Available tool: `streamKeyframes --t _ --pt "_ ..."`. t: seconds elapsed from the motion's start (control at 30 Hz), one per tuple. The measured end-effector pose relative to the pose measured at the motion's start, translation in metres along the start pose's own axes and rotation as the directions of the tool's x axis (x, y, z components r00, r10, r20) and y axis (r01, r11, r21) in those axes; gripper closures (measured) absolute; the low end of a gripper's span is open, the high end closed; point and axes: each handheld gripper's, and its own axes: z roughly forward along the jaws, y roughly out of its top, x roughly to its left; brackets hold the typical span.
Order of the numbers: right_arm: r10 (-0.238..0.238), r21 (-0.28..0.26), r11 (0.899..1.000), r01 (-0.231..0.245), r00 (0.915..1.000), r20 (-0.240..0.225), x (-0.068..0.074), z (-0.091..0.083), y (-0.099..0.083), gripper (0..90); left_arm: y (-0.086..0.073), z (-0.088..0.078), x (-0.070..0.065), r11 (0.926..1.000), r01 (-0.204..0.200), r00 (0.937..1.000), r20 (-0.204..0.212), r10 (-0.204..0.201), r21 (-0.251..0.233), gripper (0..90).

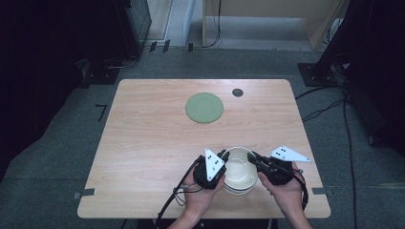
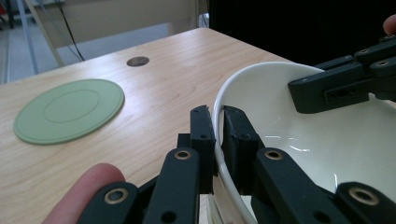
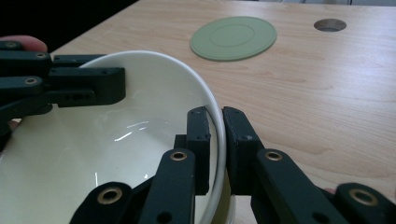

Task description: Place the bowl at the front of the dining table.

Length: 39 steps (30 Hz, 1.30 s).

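Observation:
A white bowl sits near the table's front edge, right of centre. A second bowl's rim shows under it; I cannot tell whether the two touch. My left gripper is shut on the bowl's left rim, one jaw inside and one outside, as the left gripper view shows it on the bowl. My right gripper is shut the same way on the right rim, as the right gripper view shows it on the bowl.
A flat green plate lies at the table's far middle, also in the left gripper view and the right gripper view. A dark round hole sits in the tabletop just right of it. Bare wood spreads to the left.

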Motion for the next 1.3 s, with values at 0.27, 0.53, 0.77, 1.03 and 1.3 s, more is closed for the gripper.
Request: streamKeyframes --t 0.27,0.53,0.77,1.03,1.3 --pt "-0.084 0.045 0.995 0.083 0.9964 0.014 0.005 -0.003 0.007 85.3 0.002 -0.006 0.002 0.9989 -0.007 0.9996 0.027 0.008 -0.047 83.0" --pt "-0.057 -0.008 0.998 0.057 0.9981 0.022 0.004 -0.007 0.01 85.6 0.004 -0.029 0.038 0.9801 0.18 0.9756 0.142 -0.167 -0.084 20.7" --pt "-0.061 -0.051 0.997 0.062 0.9976 0.035 0.005 -0.008 0.021 85.6 -0.011 -0.056 0.067 0.973 0.191 0.9794 0.093 -0.179 -0.13 2.6" --pt "-0.06 -0.071 0.996 0.063 0.9975 0.039 0.008 -0.002 0.033 85.6 -0.028 -0.075 0.094 0.9719 0.194 0.981 0.035 -0.191 -0.133 2.6" --pt "-0.041 -0.094 0.995 0.045 0.9982 0.043 0.006 0.011 0.05 85.7 -0.057 -0.088 0.125 0.9667 0.232 0.9704 -0.044 -0.237 -0.109 2.6"
